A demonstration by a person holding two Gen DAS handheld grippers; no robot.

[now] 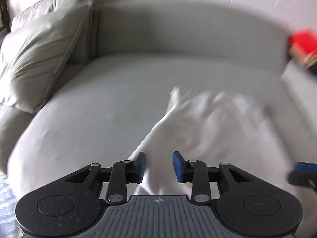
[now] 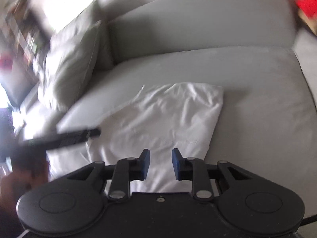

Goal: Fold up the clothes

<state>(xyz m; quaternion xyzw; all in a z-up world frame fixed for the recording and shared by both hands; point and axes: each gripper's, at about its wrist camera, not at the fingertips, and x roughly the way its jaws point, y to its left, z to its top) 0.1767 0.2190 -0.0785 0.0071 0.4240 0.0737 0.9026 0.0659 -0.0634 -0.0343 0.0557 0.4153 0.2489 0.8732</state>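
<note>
Right wrist view shows a white garment (image 2: 164, 123) lying rumpled on the seat of a pale sofa (image 2: 247, 83), partly folded into a rough rectangle, with a cushion (image 2: 73, 63) against the sofa's arm beyond the garment's far left. The right gripper (image 2: 160, 163) hangs over the garment's near edge, its blue fingers (image 2: 145, 162) apart with only cloth seen between them, gripping nothing. The left gripper (image 1: 159, 166) likewise has its fingers parted above the garment's left edge. Both views are smeared, so the folds are hard to read. The step looks like taking hold for the next fold; each gripper should probably pinch every layer at a near corner, then lift together and lay the cloth evenly toward the garment's far edge.
</note>
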